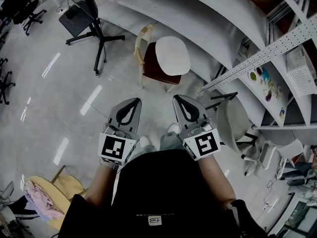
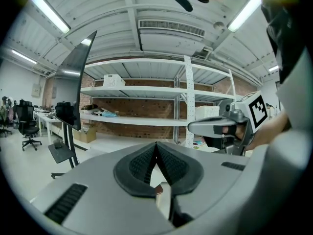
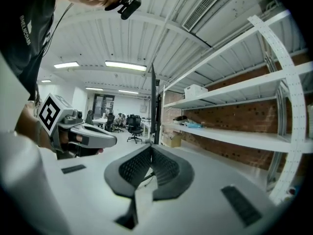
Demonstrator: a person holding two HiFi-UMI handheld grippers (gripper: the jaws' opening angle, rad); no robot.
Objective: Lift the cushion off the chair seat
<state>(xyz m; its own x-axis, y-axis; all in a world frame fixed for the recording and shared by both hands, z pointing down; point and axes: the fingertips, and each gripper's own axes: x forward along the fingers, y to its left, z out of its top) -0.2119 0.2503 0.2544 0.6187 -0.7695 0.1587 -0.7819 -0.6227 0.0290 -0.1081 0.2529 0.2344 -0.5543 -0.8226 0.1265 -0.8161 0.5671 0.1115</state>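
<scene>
A white oval cushion (image 1: 171,54) lies on the dark red seat of a pale wooden chair (image 1: 144,42), ahead of me on the floor in the head view. Both grippers are held out side by side, short of the chair and not touching it. My left gripper (image 1: 131,101) is shut with nothing between its pads, its tips meeting (image 2: 156,146) in its own view. My right gripper (image 1: 180,99) is also shut and empty, its tips (image 3: 150,149) together. Each gripper view shows the other gripper beside it: the right gripper (image 2: 217,127) and the left gripper (image 3: 87,136).
A monitor stand on a wheeled base (image 1: 94,31) is left of the chair. A long white curved platform (image 1: 208,14) runs behind it. White shelving (image 1: 282,53) and a grey office chair (image 1: 237,122) stand to the right. A yellow round seat (image 1: 52,192) is at lower left.
</scene>
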